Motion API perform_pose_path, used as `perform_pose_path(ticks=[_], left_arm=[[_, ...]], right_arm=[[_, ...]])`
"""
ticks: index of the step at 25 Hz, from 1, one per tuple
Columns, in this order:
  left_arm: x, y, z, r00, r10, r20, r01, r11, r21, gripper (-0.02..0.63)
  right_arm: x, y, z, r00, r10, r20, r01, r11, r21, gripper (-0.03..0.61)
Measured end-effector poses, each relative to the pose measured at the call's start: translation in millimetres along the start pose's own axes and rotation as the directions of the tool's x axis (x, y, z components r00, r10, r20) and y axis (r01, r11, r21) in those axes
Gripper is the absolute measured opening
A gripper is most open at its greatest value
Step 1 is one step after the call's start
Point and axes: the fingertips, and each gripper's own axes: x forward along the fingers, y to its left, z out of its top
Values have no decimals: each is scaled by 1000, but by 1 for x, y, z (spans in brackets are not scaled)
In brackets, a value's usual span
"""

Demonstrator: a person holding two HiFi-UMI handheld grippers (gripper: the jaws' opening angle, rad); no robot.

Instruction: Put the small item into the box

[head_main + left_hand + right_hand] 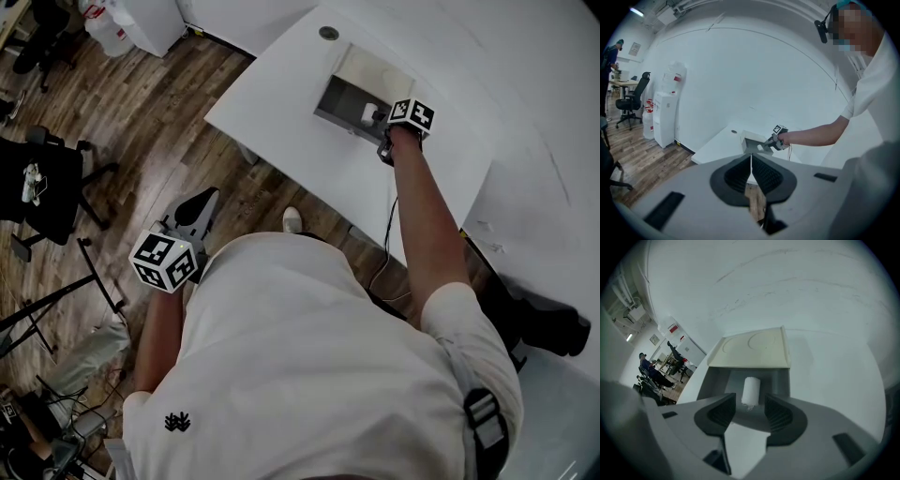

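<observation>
Right gripper (749, 411) hangs over the open box (715, 380) with its jaws wide apart and nothing pressed between the pads. Just beyond the fingertips the small item (751, 391), a short white roll with a frayed near end, lies on the box's grey floor, clear of both pads. Jaws this wide around a thing already resting on the bottom read, in my judgement, as a release made and not a grasp being set up. The gripper points steeply down into the opening, which suits a drop into a walled tray.

The box's cream lid (752, 351) is thrown back behind the opening, out of the way, so the gripper has free access from above. The box sits near the corner of the white surface (834, 376), within reach of the person's outstretched arm.

Left gripper (751, 176) has its jaws together on nothing and is held at the person's side over the wooden floor (141, 122), well apart from the surface (a one-handed job, it seems, so this hand simply stays clear). As judged, the item is in the box; only closing the lid might remain, if that is wanted.
</observation>
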Motion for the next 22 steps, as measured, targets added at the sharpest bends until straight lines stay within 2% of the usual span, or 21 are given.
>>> perform_pose_path(ticks=[8, 14, 22], left_arm=[[-7, -12, -6, 996, -83, -25, 84, 996, 26, 14], [-28, -10, -19, 993, -113, -34, 114, 993, 26, 14], [-67, 4, -44, 987, -142, -68, 144, 989, 19, 14]], right_arm=[[-47, 9, -23, 998, 33, 51, -32, 999, -29, 187], [-82, 32, -50, 994, 52, 96, -45, 996, -79, 162], [-124, 75, -111, 983, 80, 163, -62, 992, -113, 104]])
